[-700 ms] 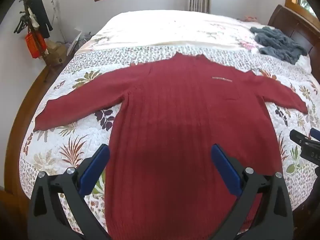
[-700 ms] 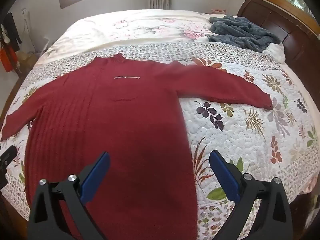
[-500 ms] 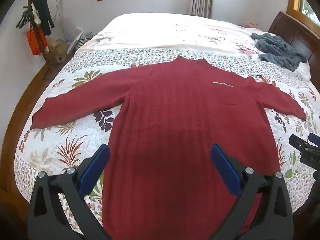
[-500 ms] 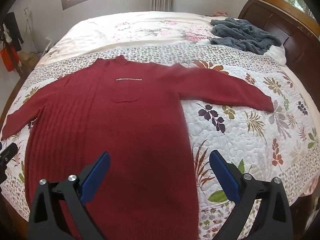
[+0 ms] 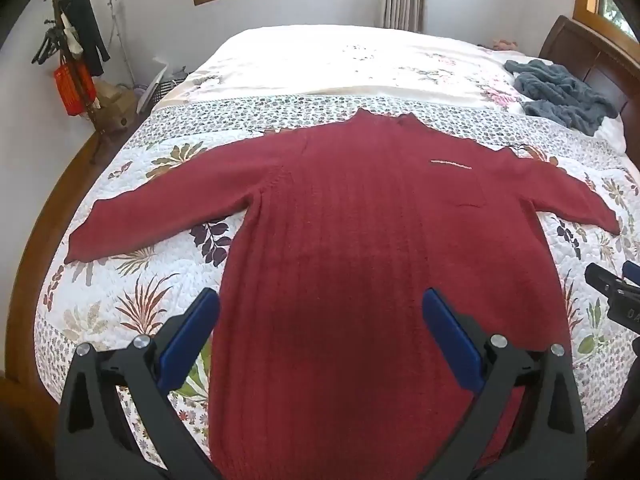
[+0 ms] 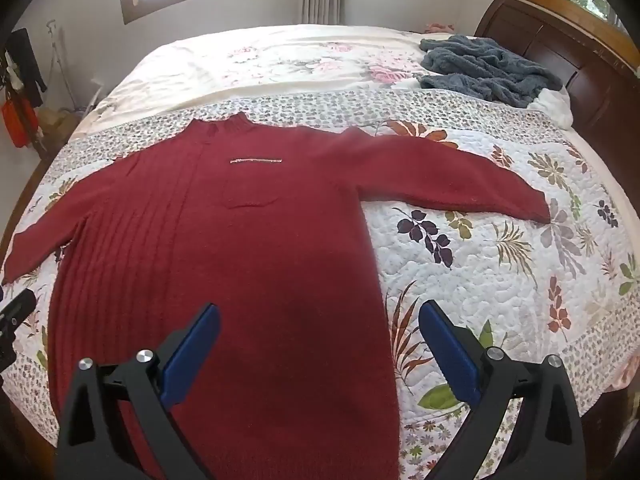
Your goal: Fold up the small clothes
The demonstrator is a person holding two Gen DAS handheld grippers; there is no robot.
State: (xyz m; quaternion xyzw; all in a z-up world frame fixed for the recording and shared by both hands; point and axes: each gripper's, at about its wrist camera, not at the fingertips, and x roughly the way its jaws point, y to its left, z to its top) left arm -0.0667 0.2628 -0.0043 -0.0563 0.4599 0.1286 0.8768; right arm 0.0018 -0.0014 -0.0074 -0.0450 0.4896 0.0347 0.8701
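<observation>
A dark red knitted sweater (image 5: 360,240) (image 6: 240,248) lies flat and face up on the floral quilt, both sleeves spread out sideways, collar pointing away from me. My left gripper (image 5: 320,312) hovers open above the sweater's lower body, blue pads wide apart with nothing between them. My right gripper (image 6: 320,320) is also open, above the sweater's lower right edge and the quilt beside it. The tip of the right gripper shows at the right edge of the left wrist view. The hem is hidden below both gripper bodies.
The quilt (image 6: 500,272) covers the near half of a wooden-framed bed. A crumpled grey-blue fleece garment (image 5: 560,96) (image 6: 488,68) lies by the dark headboard (image 6: 560,60) at the far right. A coat stand with a red bag (image 5: 72,84) stands at the left wall.
Both views have pulled back and tilted up slightly, so the sweater sits lower and smaller in frame. The sweater has not moved and both grippers stay open.
</observation>
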